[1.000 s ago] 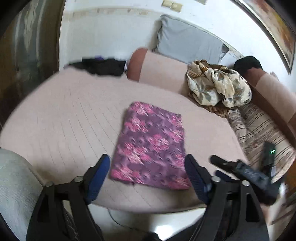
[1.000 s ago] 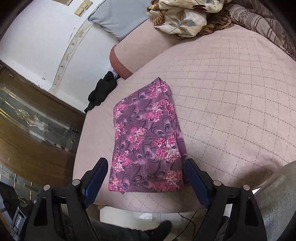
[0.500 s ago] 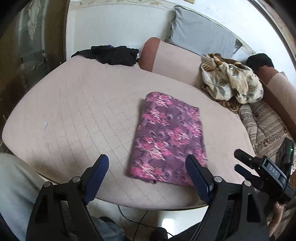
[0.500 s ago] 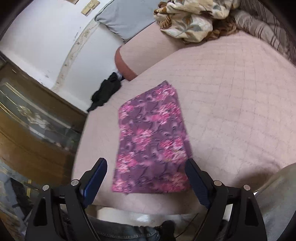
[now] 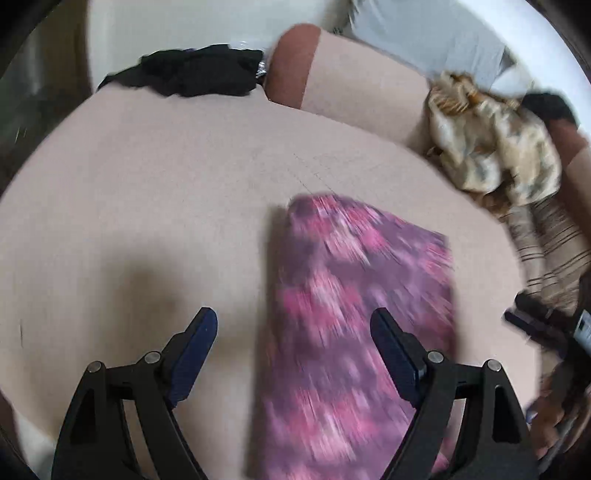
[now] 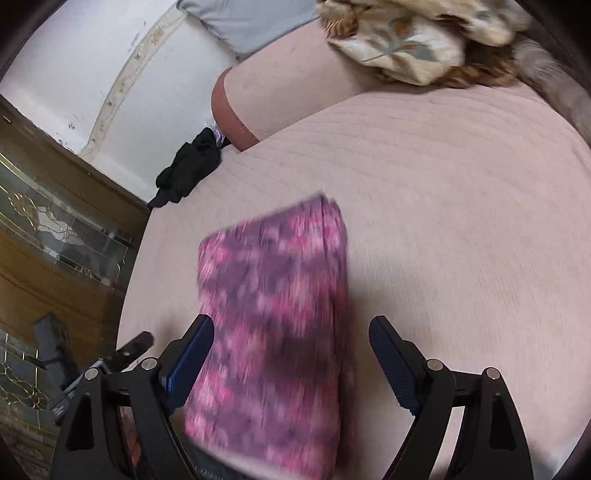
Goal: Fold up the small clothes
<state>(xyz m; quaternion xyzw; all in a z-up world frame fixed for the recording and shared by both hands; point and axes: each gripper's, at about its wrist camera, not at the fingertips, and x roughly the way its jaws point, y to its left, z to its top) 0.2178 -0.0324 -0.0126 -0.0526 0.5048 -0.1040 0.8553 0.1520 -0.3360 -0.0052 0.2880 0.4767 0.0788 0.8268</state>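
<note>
A folded purple cloth with pink flowers (image 5: 354, 314) lies flat on the pale pink quilted bed (image 5: 166, 203); both views are blurred by motion. My left gripper (image 5: 293, 325) hangs open over the cloth's near left edge, its right finger above the fabric and its left finger above bare quilt. In the right wrist view the same cloth (image 6: 273, 317) runs between the fingers of my right gripper (image 6: 291, 332), which is open above its near end. Neither gripper holds anything. The right gripper's black body (image 5: 546, 325) shows at the left view's right edge.
A black garment (image 5: 192, 74) lies at the bed's far left corner. A pink bolster (image 5: 351, 88), a grey pillow (image 5: 424, 33) and a crumpled floral cloth (image 5: 498, 147) line the far side. A wooden glazed door (image 6: 48, 229) stands to the left of the bed.
Both grippers have swept forward and down over the cloth, which now looms larger and reaches between the fingers. The jaws stayed at the same width.
</note>
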